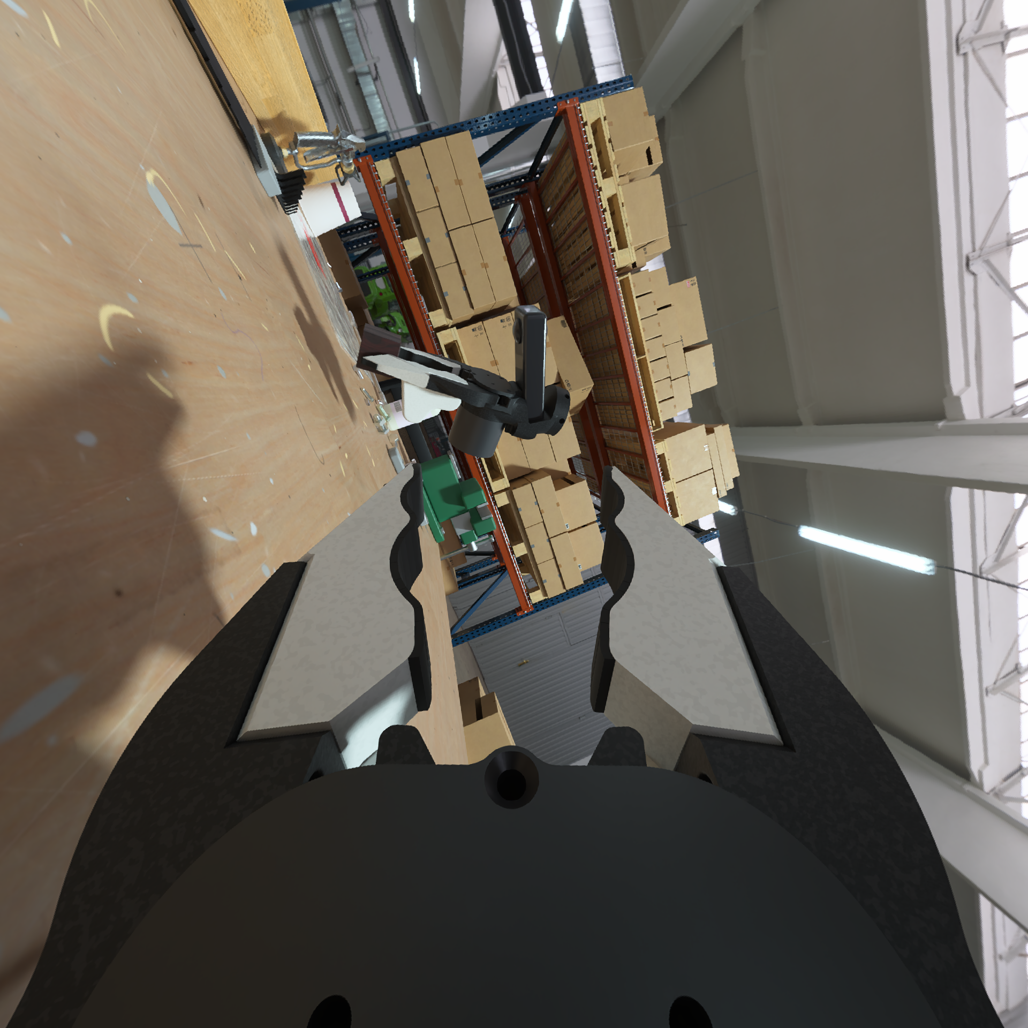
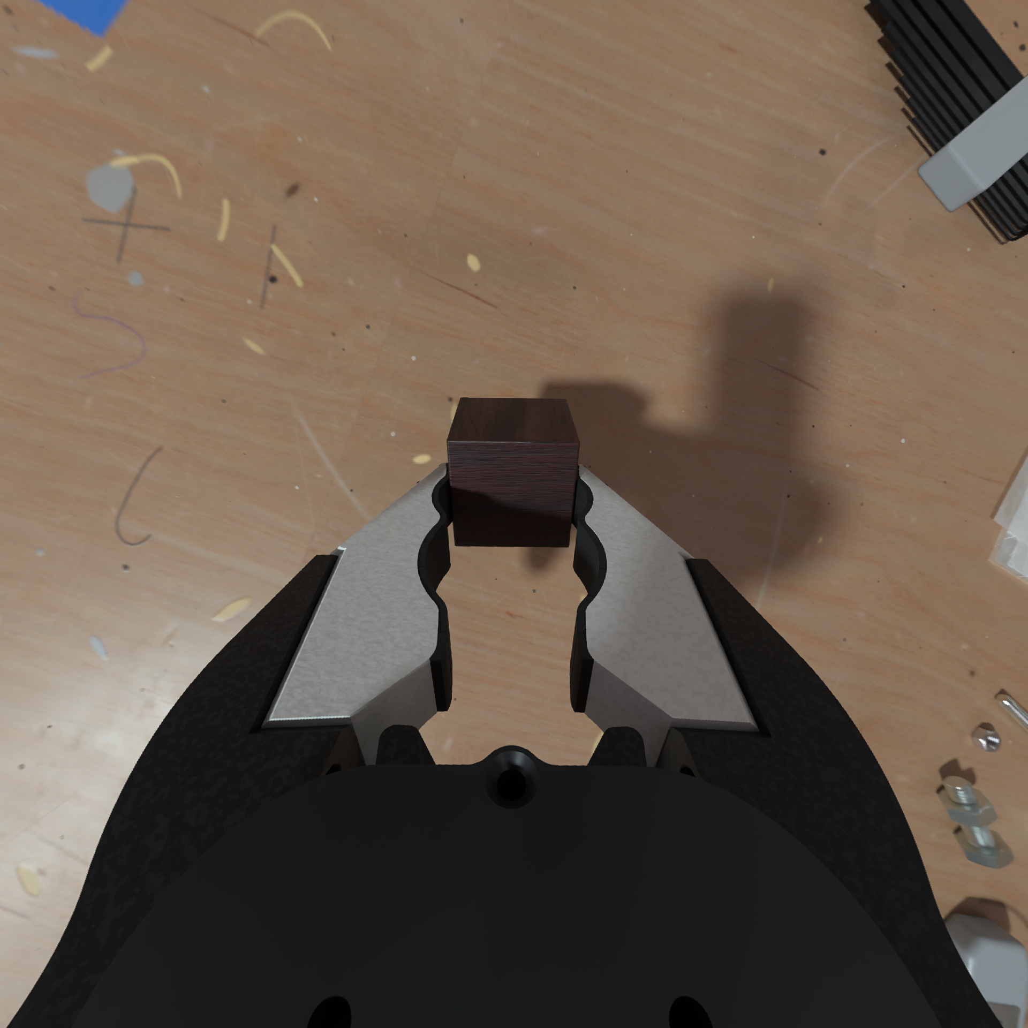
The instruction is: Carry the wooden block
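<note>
Behind right gripper [image 1: 384, 361]: warehouse racking [image 1: 556, 334]

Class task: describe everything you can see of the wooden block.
The wooden block is a small dark reddish-brown cube with fine straight grain and sharp edges. It sits level between the tips of the right gripper, whose fingers press its two opposite sides. It appears lifted above the scuffed plywood table, where its shadow falls offset.

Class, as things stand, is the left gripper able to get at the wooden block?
Probably not directly. The wooden block is clamped between the right gripper fingers, which cover two of its sides. The left gripper is open, empty and apart from it.
</note>
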